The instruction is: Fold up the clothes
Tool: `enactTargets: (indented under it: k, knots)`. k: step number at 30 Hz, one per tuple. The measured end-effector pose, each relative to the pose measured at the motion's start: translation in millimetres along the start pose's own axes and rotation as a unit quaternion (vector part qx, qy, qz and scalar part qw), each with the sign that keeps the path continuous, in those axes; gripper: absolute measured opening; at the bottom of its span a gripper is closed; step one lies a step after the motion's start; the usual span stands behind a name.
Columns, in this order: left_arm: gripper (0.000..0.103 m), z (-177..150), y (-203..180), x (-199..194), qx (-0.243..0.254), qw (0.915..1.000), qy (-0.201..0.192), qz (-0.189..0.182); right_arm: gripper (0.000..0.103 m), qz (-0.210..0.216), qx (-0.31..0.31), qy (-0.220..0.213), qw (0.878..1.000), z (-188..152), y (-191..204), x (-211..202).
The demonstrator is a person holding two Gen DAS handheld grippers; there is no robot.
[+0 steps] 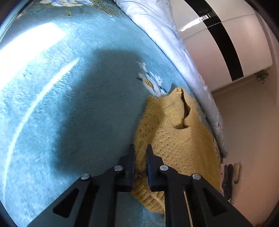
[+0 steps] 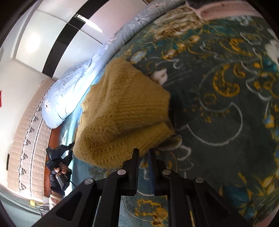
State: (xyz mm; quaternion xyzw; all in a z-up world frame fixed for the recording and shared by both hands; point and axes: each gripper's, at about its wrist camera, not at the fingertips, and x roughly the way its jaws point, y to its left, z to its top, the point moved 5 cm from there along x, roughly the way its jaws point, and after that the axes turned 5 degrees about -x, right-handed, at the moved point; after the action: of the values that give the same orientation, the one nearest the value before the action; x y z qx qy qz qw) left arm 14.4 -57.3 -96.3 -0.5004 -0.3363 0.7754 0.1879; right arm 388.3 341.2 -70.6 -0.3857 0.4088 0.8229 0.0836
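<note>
A mustard-yellow knitted sweater point(image 1: 176, 139) lies on a teal floral blanket point(image 1: 69, 104), its neck opening toward the far side. My left gripper point(image 1: 140, 148) has its jaws nearly together with a fold of the sweater's edge between them. In the right wrist view the sweater point(image 2: 125, 113) is folded over on itself into a thick bundle. My right gripper point(image 2: 143, 152) is at the bundle's near edge, jaws narrowly apart, with only blanket visible between them. The left gripper point(image 2: 59, 157) and the hand holding it show at the far left of that view.
A light blue quilt point(image 1: 167, 40) lies rolled along the blanket's edge, also seen in the right wrist view point(image 2: 73, 87). White wardrobe doors point(image 1: 218, 52) stand beyond it. A quilted headboard point(image 2: 26, 139) is at the left. Pinkish fabric point(image 2: 223, 10) lies at the blanket's far end.
</note>
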Motion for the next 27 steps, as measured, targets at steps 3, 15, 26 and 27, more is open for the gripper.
enactTargets:
  k: [3,15,26,27]
  knots:
    - [0.010,-2,-5,-9,0.011,0.9997,-0.016,0.015,0.020,0.022,0.019,0.004,1.000,-3,0,7]
    - [0.010,-9,-9,-82,0.007,0.9969,-0.076,-0.022,0.027,0.052,0.115,-0.002,0.992,-8,5,35]
    - [0.010,-32,3,-123,-0.002,0.9968,-0.065,-0.046,0.008,0.038,-0.010,-0.151,0.988,51,86,-58]
    - [0.010,-31,6,-118,-0.008,0.9972,-0.061,-0.043,0.008,0.034,-0.026,-0.157,0.987,59,94,-62]
